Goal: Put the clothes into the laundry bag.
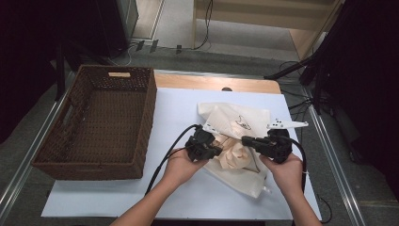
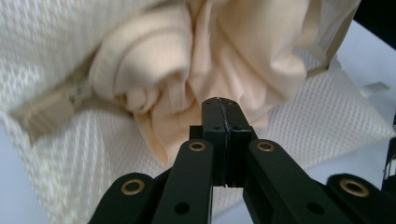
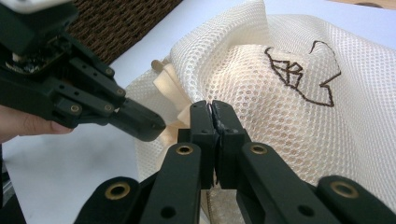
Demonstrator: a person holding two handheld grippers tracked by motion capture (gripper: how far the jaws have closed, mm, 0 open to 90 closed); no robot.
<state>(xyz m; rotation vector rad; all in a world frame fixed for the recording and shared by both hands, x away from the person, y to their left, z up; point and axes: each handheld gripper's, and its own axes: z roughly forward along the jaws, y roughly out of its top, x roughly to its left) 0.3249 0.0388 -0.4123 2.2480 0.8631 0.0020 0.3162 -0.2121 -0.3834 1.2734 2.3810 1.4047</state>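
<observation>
White sheet (image 1: pixel 179 117) over table, wicker basket (image 1: pixel 101 125) left. Mesh bag (image 1: pixel 235 125) with peach cloth (image 1: pixel 234 153) centre-right. Both hands low: left gripper (image 1: pixel 217 149) closed, empty, tips against cloth; right gripper (image 1: pixel 244 140) closed at mesh, grip unclear.

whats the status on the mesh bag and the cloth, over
Left gripper shut, at peach cloth. Right gripper shut against mesh bag. Cloth bunched at bag's opening. Wicker basket left of them, nothing blocking.

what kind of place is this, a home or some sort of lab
Probably a lab or recording room: cables trail over the bare floor, dark stands flank the table, and a white sheet covers it.
</observation>
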